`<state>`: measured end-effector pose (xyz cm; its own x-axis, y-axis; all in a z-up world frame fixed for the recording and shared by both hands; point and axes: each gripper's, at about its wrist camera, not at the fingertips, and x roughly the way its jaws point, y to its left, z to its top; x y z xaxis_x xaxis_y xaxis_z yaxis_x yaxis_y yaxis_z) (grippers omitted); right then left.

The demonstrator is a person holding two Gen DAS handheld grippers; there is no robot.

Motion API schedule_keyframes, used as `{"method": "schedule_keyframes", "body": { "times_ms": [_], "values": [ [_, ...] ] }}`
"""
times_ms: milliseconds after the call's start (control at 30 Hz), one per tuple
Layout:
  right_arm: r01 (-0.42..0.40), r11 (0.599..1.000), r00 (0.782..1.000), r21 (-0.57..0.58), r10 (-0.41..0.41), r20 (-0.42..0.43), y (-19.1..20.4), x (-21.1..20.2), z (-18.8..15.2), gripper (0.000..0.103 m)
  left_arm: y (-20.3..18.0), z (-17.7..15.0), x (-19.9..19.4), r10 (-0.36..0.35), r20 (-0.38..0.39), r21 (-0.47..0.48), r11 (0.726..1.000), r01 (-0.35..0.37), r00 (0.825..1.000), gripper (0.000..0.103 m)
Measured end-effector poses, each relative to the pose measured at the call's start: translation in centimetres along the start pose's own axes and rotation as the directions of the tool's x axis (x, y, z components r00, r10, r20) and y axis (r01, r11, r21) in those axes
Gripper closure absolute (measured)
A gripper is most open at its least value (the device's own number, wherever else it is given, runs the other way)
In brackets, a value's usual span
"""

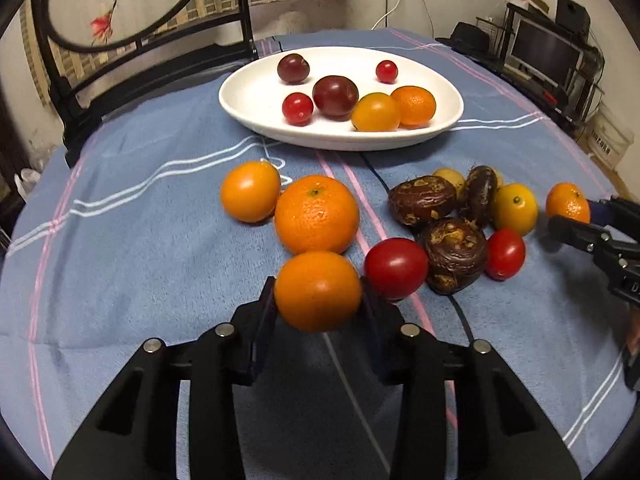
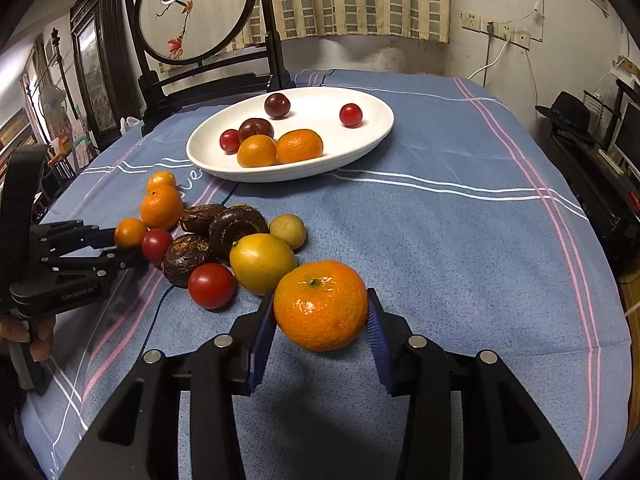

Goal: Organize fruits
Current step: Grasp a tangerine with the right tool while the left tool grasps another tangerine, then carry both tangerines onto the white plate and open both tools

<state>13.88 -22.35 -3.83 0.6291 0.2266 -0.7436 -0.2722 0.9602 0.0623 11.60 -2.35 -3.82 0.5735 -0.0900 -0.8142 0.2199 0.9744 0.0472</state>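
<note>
My left gripper (image 1: pixel 318 294) is shut on a small orange kumquat-like fruit (image 1: pixel 318 291), low over the blue cloth. My right gripper (image 2: pixel 321 312) is shut on a mandarin (image 2: pixel 321 305); the same mandarin shows at the right edge of the left wrist view (image 1: pixel 567 202). A white oval plate (image 1: pixel 248 108) at the back holds two dark plums, two red cherry tomatoes, an orange tomato and a mandarin. Loose fruit lies between: a large mandarin (image 1: pixel 317 214), an orange tomato (image 1: pixel 251 191), a red tomato (image 1: pixel 395 268), brown water chestnuts (image 1: pixel 455 260) and a yellow tomato (image 1: pixel 515 209).
A dark wooden stand with a round painted screen (image 2: pixel 196 8) stands behind the plate at the table's far left edge. A black cable (image 1: pixel 460 312) runs across the cloth. Shelves with a monitor and a hat stand off the table's right side.
</note>
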Motion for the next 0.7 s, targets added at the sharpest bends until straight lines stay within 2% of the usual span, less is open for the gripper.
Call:
{"method": "schedule_keyframes", "body": {
  "times_ms": [400,567,700],
  "values": [
    [-0.018,1.0,0.999,-0.003,0.018,0.041,0.5,-1.1,0.6,0.059,1.7,-0.7,-3.2,-0.1,0.03,-0.103,0.989,0.102,0.995,0.064],
    [-0.069,0.997,0.995,-0.018,0.07,0.077,1.5,-2.4,2.7,0.059,2.0,1.7,-4.8,-0.148,0.067,-0.101,0.983,0.154,0.987,0.064],
    [-0.056,0.996,0.993,-0.064,0.063,0.102,2.8,-2.1,5.6,0.059,2.3,5.0,-4.8,-0.16,0.097,-0.105,0.98,0.17,0.982,0.064]
  ]
}}
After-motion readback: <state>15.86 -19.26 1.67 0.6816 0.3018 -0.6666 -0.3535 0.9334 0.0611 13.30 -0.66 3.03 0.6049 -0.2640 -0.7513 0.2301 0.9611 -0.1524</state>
